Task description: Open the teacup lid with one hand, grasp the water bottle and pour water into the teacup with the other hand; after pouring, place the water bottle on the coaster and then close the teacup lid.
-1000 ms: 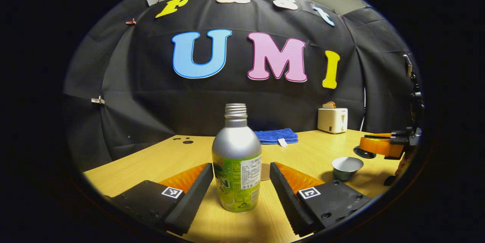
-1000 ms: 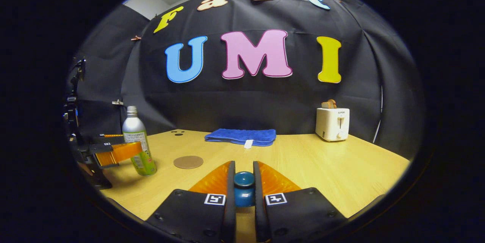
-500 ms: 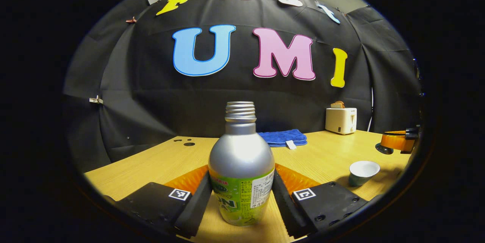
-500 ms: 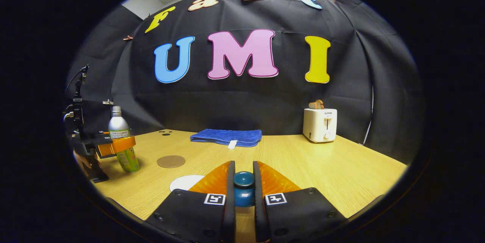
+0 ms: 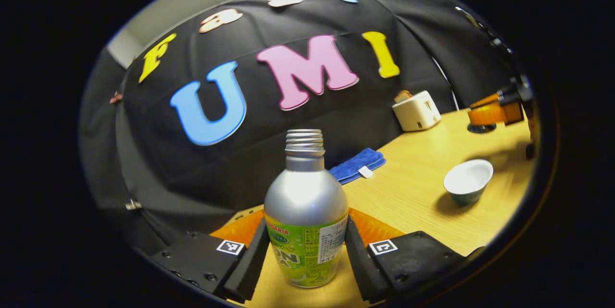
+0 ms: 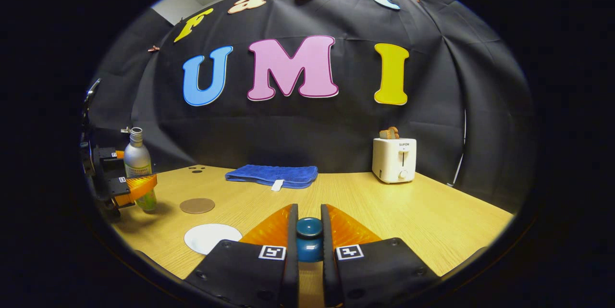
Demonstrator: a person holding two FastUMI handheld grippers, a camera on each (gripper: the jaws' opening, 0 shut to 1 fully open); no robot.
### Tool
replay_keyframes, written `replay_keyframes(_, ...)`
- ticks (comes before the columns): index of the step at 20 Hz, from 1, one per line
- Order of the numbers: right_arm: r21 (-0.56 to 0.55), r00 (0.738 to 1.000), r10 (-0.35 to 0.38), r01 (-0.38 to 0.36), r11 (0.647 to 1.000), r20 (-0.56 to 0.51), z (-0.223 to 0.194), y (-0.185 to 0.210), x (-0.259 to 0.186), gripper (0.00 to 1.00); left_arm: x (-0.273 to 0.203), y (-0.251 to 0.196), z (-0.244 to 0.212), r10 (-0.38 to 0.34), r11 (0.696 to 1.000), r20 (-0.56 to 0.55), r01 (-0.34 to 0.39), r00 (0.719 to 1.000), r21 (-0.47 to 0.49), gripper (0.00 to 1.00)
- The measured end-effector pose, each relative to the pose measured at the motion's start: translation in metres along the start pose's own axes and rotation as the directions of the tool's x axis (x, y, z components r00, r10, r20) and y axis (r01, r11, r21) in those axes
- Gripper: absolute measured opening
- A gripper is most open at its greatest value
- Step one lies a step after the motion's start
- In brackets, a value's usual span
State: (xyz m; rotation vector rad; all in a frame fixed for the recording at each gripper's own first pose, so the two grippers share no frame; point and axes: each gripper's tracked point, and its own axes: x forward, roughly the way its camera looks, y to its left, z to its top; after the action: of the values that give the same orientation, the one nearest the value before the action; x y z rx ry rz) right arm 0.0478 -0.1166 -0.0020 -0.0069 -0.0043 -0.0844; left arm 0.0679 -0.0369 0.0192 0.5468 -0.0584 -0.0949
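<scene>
The silver bottle (image 5: 305,212) with a green label and no cap stands between the fingers of my left gripper (image 5: 305,231), which press on both its sides; the table leans in the left gripper view. The open teacup (image 5: 467,180), white inside, sits on the table to the right. My right gripper (image 6: 308,212) is shut on the teal knob of the teacup lid (image 6: 308,238), held above the table. In the right gripper view the bottle (image 6: 138,166) and the left gripper (image 6: 126,185) are at far left, the round brown coaster (image 6: 197,205) beside them, the teacup's rim (image 6: 211,238) nearer.
A folded blue towel (image 6: 272,175) lies at the back of the wooden table (image 6: 432,216). A white toaster (image 6: 394,159) with toast stands at the back right. The far-off right gripper (image 5: 491,114) with the lid hangs past the teacup.
My left gripper went from open around the bottle to shut on it, and its view has tilted. The right gripper has carried the lid to the right, away from the teacup.
</scene>
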Motion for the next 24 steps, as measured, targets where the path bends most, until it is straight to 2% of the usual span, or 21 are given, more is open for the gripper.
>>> replay_keyframes(3,0.000,1.000,0.001,-0.001,1.000,0.000,0.000,-0.007,0.002,0.23,0.007,-0.010,0.015,-0.046,0.977,0.009,0.043,0.999,0.207,0.79)
replay_keyframes(5,0.001,1.000,0.000,0.000,1.000,-0.001,0.000,-0.013,0.003,0.23,0.012,-0.023,0.021,-0.081,0.907,0.003,0.072,0.997,0.415,0.79)
replay_keyframes(6,0.001,1.000,0.000,0.000,1.000,0.000,0.000,-0.016,0.003,0.23,0.012,-0.028,0.020,-0.093,0.879,-0.005,0.084,0.996,0.470,0.79)
replay_keyframes(8,0.001,1.000,-0.003,0.003,1.000,0.000,0.000,-0.023,0.004,0.23,0.018,-0.045,0.019,-0.130,0.782,-0.027,0.119,0.991,0.611,0.79)
replay_keyframes(9,0.000,1.000,-0.007,0.007,1.000,0.000,0.001,-0.028,0.004,0.23,0.016,-0.053,0.017,-0.143,0.717,-0.031,0.125,0.989,0.686,0.79)
replay_keyframes(12,0.001,1.000,-0.009,0.009,1.000,0.000,0.000,-0.031,0.004,0.23,0.022,-0.070,0.016,-0.182,0.622,-0.041,0.148,0.982,0.769,0.79)
replay_keyframes(14,0.000,1.000,-0.009,0.009,1.000,0.001,0.001,-0.030,0.004,0.23,0.021,-0.077,0.016,-0.195,0.548,-0.055,0.155,0.979,0.822,0.79)
replay_keyframes(18,0.001,1.000,-0.004,0.004,1.000,0.001,0.001,-0.028,0.004,0.23,0.021,-0.085,0.018,-0.210,0.432,-0.059,0.146,0.976,0.890,0.79)
replay_keyframes(22,0.000,1.000,-0.003,0.003,1.000,0.001,0.001,-0.029,0.004,0.23,0.016,-0.089,0.023,-0.214,0.361,-0.059,0.135,0.975,0.923,0.79)
replay_keyframes(24,0.001,1.000,-0.004,0.004,1.000,0.001,0.001,-0.029,0.004,0.23,0.017,-0.089,0.027,-0.220,0.305,-0.070,0.137,0.973,0.942,0.79)
